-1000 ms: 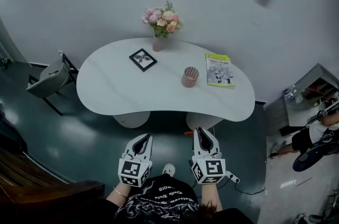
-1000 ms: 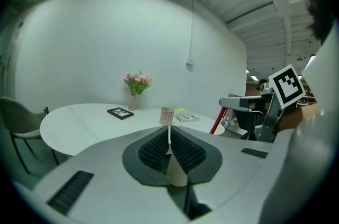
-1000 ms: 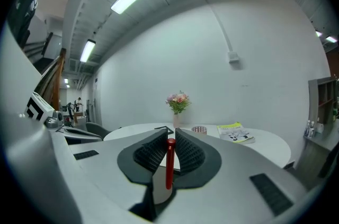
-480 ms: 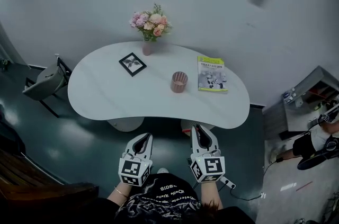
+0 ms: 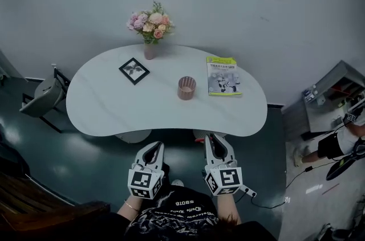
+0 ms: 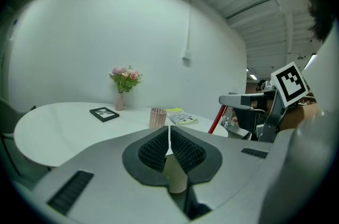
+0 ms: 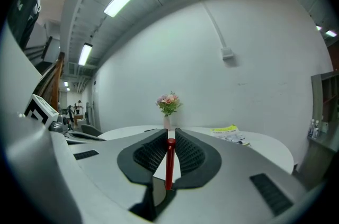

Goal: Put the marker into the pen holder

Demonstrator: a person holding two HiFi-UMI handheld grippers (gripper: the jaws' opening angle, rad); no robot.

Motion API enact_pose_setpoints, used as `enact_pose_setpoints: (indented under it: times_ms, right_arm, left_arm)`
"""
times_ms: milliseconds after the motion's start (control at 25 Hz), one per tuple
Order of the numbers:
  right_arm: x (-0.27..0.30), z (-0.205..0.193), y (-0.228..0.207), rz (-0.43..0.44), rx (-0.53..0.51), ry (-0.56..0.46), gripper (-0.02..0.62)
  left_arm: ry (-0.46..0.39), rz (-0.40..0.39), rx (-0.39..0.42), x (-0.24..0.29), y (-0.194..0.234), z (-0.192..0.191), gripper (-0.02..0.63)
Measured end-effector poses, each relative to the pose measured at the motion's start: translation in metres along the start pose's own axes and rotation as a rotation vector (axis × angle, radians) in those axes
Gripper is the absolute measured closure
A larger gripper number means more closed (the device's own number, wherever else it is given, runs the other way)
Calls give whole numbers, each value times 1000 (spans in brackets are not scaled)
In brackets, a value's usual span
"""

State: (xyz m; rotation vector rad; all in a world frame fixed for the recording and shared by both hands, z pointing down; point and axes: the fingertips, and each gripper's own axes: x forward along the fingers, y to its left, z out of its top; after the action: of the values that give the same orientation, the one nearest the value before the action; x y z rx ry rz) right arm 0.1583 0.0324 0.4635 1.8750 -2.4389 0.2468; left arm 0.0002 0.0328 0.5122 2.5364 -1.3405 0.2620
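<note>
The marker (image 7: 169,164) was red, the pen holder (image 5: 186,88) dusty pink, the table (image 5: 102,111) white, the booklet (image 5: 222,76) yellow-green.

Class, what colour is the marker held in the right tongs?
Red. The marker shows best in the right gripper view.

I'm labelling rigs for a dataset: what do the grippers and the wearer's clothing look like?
The left gripper and right gripper are grey with black ribbed pads, each carrying a white cube of black square markers. The top is black with white print.
</note>
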Motion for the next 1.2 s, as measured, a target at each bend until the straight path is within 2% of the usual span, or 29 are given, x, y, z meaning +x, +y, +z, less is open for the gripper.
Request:
enact_pose_setpoints:
  times_ms: [360, 840, 1200]
  right_arm:
    - [51, 14, -28, -71, 9, 1, 528]
    - [133, 28, -47, -141, 22, 16, 528]
    - [178, 53, -61, -197, 101, -64, 528]
  left_arm:
    - [5, -39, 2, 63, 41, 23, 577]
    - [30, -144, 22, 149, 95, 55, 577]
    - [41, -212, 40, 192, 124, 69, 577]
